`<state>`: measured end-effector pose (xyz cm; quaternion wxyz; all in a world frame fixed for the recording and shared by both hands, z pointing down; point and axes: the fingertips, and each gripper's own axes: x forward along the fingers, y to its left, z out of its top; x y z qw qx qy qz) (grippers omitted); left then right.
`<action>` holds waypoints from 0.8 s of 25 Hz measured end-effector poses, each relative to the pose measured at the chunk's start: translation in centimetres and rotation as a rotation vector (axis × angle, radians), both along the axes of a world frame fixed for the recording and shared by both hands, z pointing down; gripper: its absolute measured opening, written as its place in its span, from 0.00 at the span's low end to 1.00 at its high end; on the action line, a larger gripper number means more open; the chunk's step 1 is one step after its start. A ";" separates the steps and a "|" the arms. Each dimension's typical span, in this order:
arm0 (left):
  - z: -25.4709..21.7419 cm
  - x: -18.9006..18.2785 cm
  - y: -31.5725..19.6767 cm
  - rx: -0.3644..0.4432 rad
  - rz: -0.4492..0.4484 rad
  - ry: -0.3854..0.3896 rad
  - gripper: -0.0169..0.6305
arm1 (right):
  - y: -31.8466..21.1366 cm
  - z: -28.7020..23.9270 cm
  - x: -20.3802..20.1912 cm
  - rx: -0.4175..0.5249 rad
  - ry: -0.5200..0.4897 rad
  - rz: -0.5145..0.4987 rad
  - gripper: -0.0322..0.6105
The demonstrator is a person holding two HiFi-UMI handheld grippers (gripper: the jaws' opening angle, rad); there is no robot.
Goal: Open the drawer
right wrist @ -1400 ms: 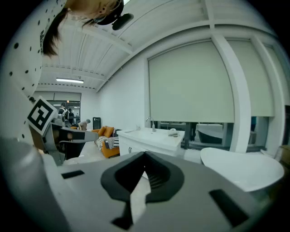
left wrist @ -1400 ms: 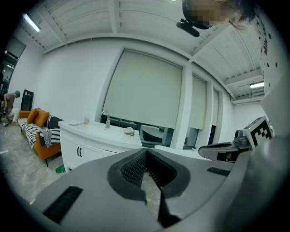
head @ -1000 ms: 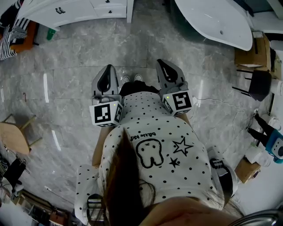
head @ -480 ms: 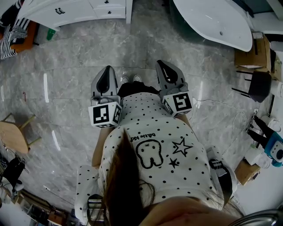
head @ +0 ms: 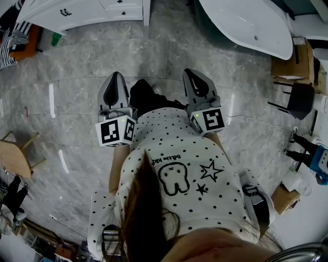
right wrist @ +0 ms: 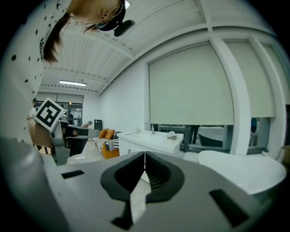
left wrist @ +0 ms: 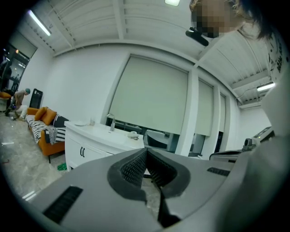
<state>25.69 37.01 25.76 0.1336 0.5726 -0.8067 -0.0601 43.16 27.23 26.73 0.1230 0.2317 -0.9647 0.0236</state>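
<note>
Tongs were both closed and empty, grey left gripper point(head: 115, 77) and grey right gripper point(head: 188, 74) well apart from the white vanity cabinet point(head: 77, 15) bearing the black-handled drawer point(head: 122, 10); arriving closed, tips would likely have glanced off its handle.

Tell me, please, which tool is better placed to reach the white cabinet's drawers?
Probably the left tool: the white cabinet stands ahead and to the left, nearer to it than to the right tool. Both are shut and empty, and neither is at the drawers yet.
</note>
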 end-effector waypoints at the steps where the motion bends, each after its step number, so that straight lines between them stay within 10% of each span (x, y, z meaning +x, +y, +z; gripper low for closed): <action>1: 0.0 -0.1 -0.3 0.002 0.008 0.006 0.03 | -0.3 0.1 0.0 -0.004 0.003 0.003 0.07; 20: -3.6 -7.7 -9.3 0.060 0.275 -0.031 0.03 | -6.8 -2.4 -12.6 -0.017 -0.021 0.021 0.07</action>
